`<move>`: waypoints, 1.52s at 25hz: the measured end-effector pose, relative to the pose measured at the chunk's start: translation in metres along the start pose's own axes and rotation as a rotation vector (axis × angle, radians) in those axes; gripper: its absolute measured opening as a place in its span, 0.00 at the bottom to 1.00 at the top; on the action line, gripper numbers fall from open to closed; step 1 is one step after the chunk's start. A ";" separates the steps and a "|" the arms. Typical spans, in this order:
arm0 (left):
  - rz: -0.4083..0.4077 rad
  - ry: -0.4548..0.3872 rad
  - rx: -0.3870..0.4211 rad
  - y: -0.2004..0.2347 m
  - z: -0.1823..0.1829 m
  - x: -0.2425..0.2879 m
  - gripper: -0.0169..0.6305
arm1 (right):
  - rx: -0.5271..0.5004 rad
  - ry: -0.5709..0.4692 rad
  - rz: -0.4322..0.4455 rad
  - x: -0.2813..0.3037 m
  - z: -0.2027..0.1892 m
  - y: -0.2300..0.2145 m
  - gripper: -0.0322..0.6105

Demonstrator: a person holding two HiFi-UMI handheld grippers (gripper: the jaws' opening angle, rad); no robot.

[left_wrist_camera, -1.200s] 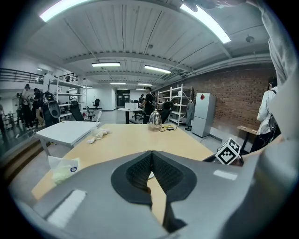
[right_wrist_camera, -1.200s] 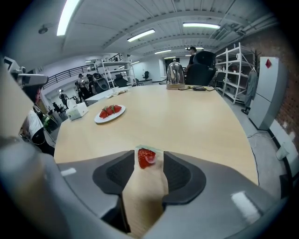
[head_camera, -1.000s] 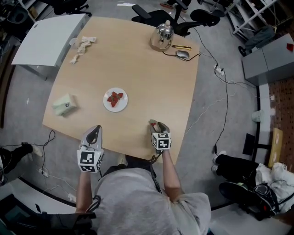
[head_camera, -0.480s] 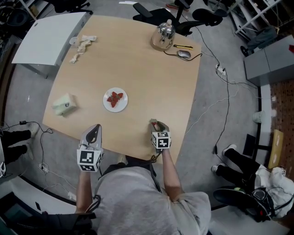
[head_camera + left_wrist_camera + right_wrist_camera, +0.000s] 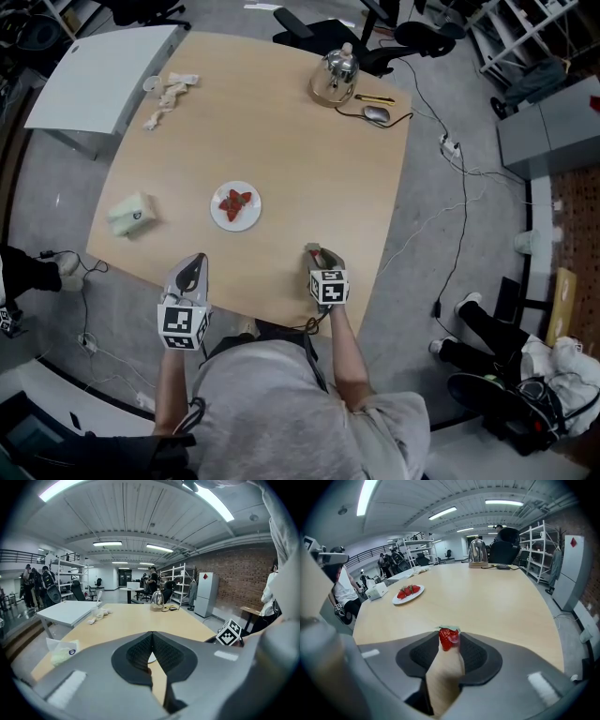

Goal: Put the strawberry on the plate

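Note:
A white plate (image 5: 218,218) with several strawberries (image 5: 234,201) lies near the middle of the wooden table (image 5: 300,169). My right gripper (image 5: 316,252) rests low over the table's near edge. Its jaws have just been closing, and their tips now press on a red strawberry (image 5: 448,638) with a green cap. The right gripper view shows the plate (image 5: 401,601) far off to the left. My left gripper (image 5: 196,261) is at the near left edge, shut, with its tips meeting (image 5: 152,633) and nothing between them.
A metal kettle (image 5: 334,77), a computer mouse (image 5: 373,112) and a pen lie at the far right. There is crumpled paper (image 5: 169,94) at the far left and a tissue pack (image 5: 131,214) at the left edge. A white side table (image 5: 103,80) stands beyond. Cables run across the floor.
Both grippers stay where they were. People's feet at the left and right edges of the head view have shifted.

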State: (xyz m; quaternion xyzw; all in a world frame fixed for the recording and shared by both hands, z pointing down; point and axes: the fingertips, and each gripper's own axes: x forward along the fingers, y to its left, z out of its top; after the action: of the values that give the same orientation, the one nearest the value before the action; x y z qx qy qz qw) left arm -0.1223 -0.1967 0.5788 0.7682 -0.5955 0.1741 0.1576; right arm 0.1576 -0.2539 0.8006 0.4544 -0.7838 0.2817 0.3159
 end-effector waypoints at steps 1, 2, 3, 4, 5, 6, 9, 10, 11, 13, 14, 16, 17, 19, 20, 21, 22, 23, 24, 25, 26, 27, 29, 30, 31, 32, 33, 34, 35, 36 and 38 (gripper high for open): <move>0.000 -0.001 0.000 0.001 -0.001 0.000 0.06 | -0.002 -0.004 -0.001 0.001 0.001 0.000 0.28; 0.000 -0.001 -0.001 0.002 -0.002 0.001 0.06 | -0.001 -0.009 0.000 0.001 0.003 0.001 0.28; 0.001 -0.002 -0.002 0.003 -0.003 0.001 0.06 | 0.002 -0.013 0.001 0.001 0.004 0.001 0.28; 0.001 -0.002 -0.004 0.003 -0.004 0.002 0.06 | 0.007 -0.018 0.002 0.001 0.005 0.001 0.28; 0.002 -0.002 -0.006 0.004 -0.005 0.001 0.06 | 0.012 -0.023 0.003 0.001 0.006 0.001 0.27; 0.002 -0.002 -0.008 0.005 -0.006 0.001 0.06 | 0.017 -0.028 0.004 0.001 0.007 0.002 0.27; 0.006 -0.001 -0.013 0.007 -0.008 -0.003 0.06 | 0.014 -0.048 0.003 -0.003 0.013 0.004 0.27; 0.009 -0.001 -0.016 0.008 -0.008 -0.004 0.06 | 0.008 -0.056 0.002 -0.004 0.016 0.005 0.27; 0.012 -0.001 -0.020 0.009 -0.009 -0.006 0.06 | 0.002 -0.062 0.002 -0.005 0.019 0.006 0.27; 0.018 0.000 -0.029 0.012 -0.012 -0.008 0.06 | -0.010 -0.074 0.005 -0.007 0.024 0.010 0.27; 0.021 -0.001 -0.032 0.014 -0.013 -0.010 0.06 | -0.016 -0.082 0.008 -0.007 0.027 0.012 0.27; 0.028 -0.004 -0.035 0.016 -0.016 -0.013 0.06 | -0.032 -0.101 0.013 -0.008 0.034 0.018 0.27; 0.031 -0.005 -0.037 0.017 -0.017 -0.015 0.06 | -0.040 -0.113 0.015 -0.010 0.038 0.020 0.27; 0.040 -0.009 -0.043 0.019 -0.018 -0.019 0.06 | -0.057 -0.136 0.022 -0.011 0.046 0.026 0.27; 0.044 -0.011 -0.046 0.021 -0.019 -0.021 0.06 | -0.065 -0.146 0.026 -0.012 0.050 0.029 0.27; 0.049 -0.013 -0.050 0.022 -0.020 -0.023 0.06 | -0.072 -0.154 0.031 -0.012 0.054 0.033 0.27; 0.055 -0.015 -0.053 0.024 -0.021 -0.026 0.06 | -0.079 -0.161 0.039 -0.012 0.059 0.037 0.27; 0.062 -0.016 -0.056 0.025 -0.022 -0.029 0.06 | -0.088 -0.168 0.048 -0.011 0.063 0.042 0.27; 0.070 -0.017 -0.060 0.027 -0.023 -0.032 0.06 | -0.098 -0.175 0.058 -0.011 0.067 0.047 0.27; 0.078 -0.017 -0.064 0.029 -0.024 -0.036 0.06 | -0.110 -0.180 0.068 -0.011 0.070 0.052 0.27; 0.086 -0.018 -0.069 0.031 -0.024 -0.039 0.06 | -0.124 -0.183 0.078 -0.010 0.074 0.057 0.27; 0.094 -0.020 -0.074 0.034 -0.026 -0.043 0.06 | -0.138 -0.186 0.087 -0.008 0.078 0.062 0.27; 0.113 -0.023 -0.084 0.039 -0.028 -0.049 0.06 | -0.160 -0.193 0.104 -0.004 0.085 0.072 0.27; 0.123 -0.025 -0.089 0.042 -0.029 -0.052 0.06 | -0.170 -0.197 0.113 -0.002 0.089 0.077 0.27; 0.132 -0.028 -0.093 0.044 -0.030 -0.055 0.06 | -0.180 -0.200 0.122 0.000 0.092 0.082 0.27; 0.141 -0.031 -0.097 0.047 -0.031 -0.057 0.06 | -0.191 -0.204 0.130 0.002 0.095 0.087 0.27; 0.149 -0.033 -0.100 0.049 -0.033 -0.060 0.06 | -0.201 -0.207 0.139 0.005 0.098 0.092 0.27; 0.157 -0.035 -0.104 0.051 -0.035 -0.063 0.06 | -0.211 -0.208 0.148 0.007 0.101 0.097 0.27; 0.165 -0.036 -0.108 0.053 -0.036 -0.066 0.06 | -0.221 -0.209 0.158 0.010 0.103 0.103 0.27; 0.174 -0.036 -0.112 0.055 -0.037 -0.069 0.06 | -0.232 -0.209 0.168 0.012 0.105 0.108 0.27; 0.193 -0.035 -0.121 0.058 -0.039 -0.075 0.06 | -0.254 -0.206 0.187 0.015 0.110 0.118 0.27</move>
State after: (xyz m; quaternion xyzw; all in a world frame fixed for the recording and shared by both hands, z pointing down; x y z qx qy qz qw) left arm -0.1993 -0.1283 0.5818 0.6992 -0.6789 0.1386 0.1759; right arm 0.0197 -0.2917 0.7232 0.3625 -0.8800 0.1608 0.2614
